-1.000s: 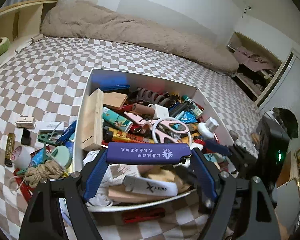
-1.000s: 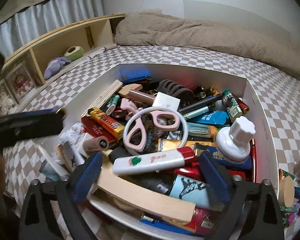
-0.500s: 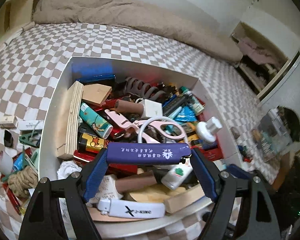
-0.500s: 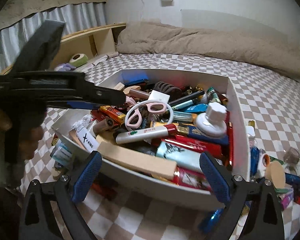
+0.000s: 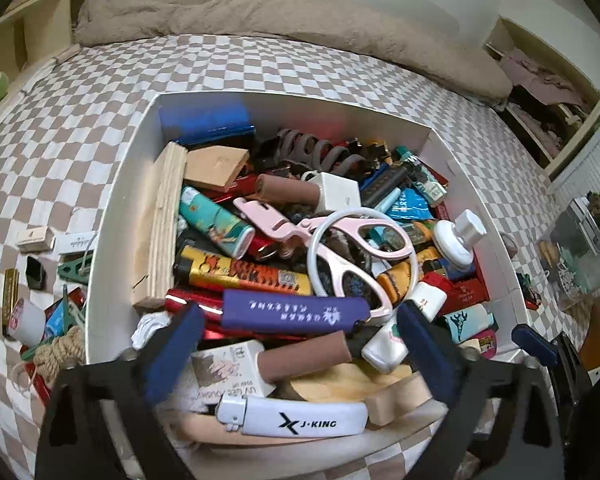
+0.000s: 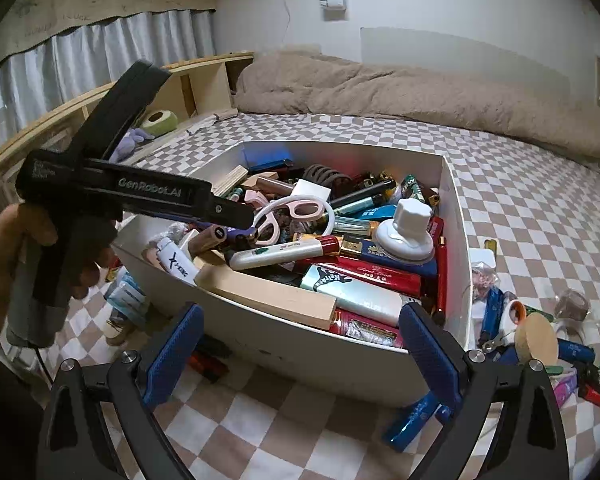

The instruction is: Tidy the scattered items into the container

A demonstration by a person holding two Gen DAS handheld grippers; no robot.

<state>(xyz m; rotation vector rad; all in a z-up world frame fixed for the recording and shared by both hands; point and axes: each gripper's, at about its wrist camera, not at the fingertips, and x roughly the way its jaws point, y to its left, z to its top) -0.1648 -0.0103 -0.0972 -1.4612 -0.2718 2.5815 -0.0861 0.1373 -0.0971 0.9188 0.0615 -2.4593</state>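
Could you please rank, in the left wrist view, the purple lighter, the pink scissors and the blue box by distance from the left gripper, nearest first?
1. The purple lighter lies crosswise on the pile, just ahead of the left gripper, whose jaws stand open.
2. The pink scissors rest mid-bin, slightly right.
3. The blue box sits in the far-left corner of the white bin.

A rumpled beige duvet (image 6: 420, 92) lies along the top of the frame on the brown-and-white checkered bedsheet (image 6: 520, 200); grey pleated curtains (image 6: 60, 64) hang upper left above a wooden shelf (image 6: 196, 84).
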